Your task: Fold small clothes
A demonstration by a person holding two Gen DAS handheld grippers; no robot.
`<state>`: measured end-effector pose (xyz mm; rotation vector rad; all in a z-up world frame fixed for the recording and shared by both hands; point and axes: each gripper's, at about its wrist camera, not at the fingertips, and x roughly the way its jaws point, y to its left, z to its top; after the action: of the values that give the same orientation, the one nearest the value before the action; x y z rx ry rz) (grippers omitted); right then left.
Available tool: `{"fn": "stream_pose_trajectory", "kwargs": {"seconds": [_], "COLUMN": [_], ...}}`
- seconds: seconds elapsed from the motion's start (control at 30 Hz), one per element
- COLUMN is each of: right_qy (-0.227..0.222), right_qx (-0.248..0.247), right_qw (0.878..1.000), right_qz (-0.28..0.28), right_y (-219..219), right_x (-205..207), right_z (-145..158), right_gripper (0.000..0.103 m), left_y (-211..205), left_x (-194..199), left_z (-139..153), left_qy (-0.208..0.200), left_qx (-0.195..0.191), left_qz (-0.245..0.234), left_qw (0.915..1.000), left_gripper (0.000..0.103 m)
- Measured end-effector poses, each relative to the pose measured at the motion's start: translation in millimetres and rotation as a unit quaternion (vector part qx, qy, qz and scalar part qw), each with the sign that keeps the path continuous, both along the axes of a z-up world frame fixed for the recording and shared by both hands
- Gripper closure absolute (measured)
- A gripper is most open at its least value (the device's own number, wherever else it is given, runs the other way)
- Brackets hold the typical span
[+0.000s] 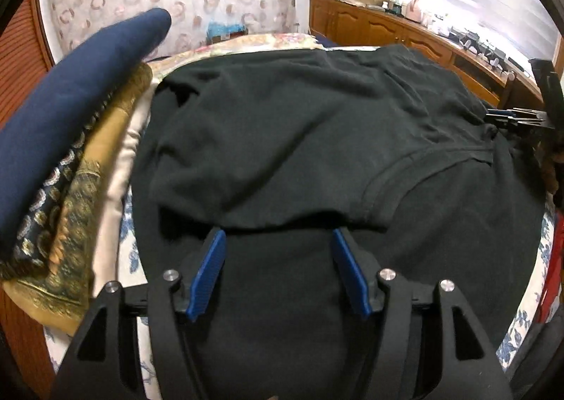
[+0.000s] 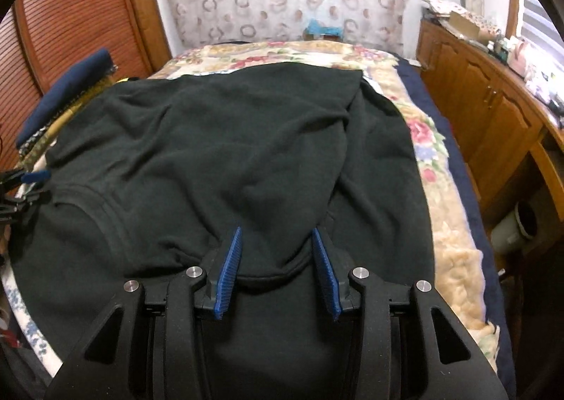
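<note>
While the black shirt (image 1: 317, 139) is lying soft and creased across the bed (image 2: 454, 259), its folded hem is running just ahead of both tongs. Beyond the left tongs (image 1: 278, 234), thick folded cloths (image 1: 70, 139), navy and gold patterned, are crowding the shirt's edge. Beside the right tongs (image 2: 276, 232), a fluffy flowered blanket (image 2: 423, 139) is leaving free room. The left blue pads are standing wide apart and holding nothing; the right ones are standing narrower, also unclenched, with the hem lying between them.
</note>
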<state>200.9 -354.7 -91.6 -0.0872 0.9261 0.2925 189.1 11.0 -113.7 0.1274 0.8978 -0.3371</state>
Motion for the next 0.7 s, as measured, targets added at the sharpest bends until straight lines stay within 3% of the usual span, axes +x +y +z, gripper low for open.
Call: {"fn": "stream_pose_trajectory", "kwargs": {"seconds": [0.17, 0.3, 0.37, 0.7], "right_qy": [-0.008, -0.01, -0.012, -0.011], "right_qx": [-0.006, -0.008, -0.019, -0.019], "right_qw": [1.0, 1.0, 1.0, 1.0], "right_qz": [-0.009, -0.013, -0.012, -0.011], "right_y": [-5.3, -4.6, -1.2, -3.5], "right_x": [-1.0, -2.3, -3.2, -2.1], "right_z": [-3.6, -4.3, -4.7, -5.7], "right_gripper": [0.061, 0.061, 0.061, 0.059], "left_y": [-1.6, -5.1, -7.4, -6.3], "left_x": [-2.7, -5.8, -3.6, -0.1], "left_z": [0.3, -4.9, -6.5, -8.4], "left_qy": [-0.008, -0.005, -0.004, -0.003], "left_qx": [-0.002, -0.001, 0.001, 0.001], "left_qz": [0.0, -0.014, -0.018, -0.005], "left_qw": [1.0, 0.9999, 0.9998, 1.0], "left_gripper": [0.037, 0.022, 0.019, 0.017]}}
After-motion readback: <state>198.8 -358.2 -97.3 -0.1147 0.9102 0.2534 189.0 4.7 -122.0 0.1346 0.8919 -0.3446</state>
